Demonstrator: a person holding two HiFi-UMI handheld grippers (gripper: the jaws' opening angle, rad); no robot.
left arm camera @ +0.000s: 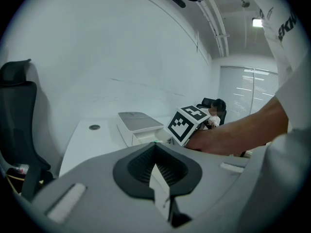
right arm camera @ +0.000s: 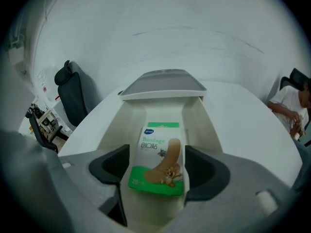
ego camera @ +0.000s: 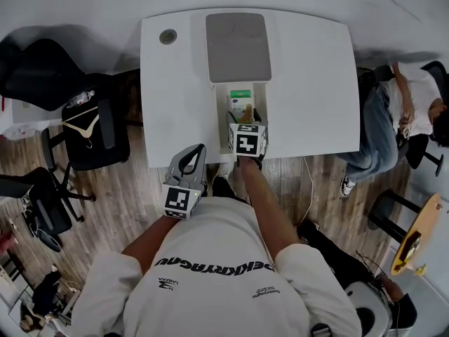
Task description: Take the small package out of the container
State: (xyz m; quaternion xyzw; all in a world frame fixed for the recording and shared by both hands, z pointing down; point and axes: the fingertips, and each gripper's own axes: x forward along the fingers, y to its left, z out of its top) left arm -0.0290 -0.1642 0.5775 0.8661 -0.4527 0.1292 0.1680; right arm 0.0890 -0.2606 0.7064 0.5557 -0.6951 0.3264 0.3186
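The package (right arm camera: 158, 154) lies in the container (right arm camera: 206, 123), in its narrow well, ungripped between the spread jaws of the right gripper (right arm camera: 159, 166). We should sink, centre, pinch its long sides and lift straight up; the walls crowd both jaws. The left gripper (left arm camera: 156, 168), clenched and empty, hangs by the desk (ego camera: 316, 104).
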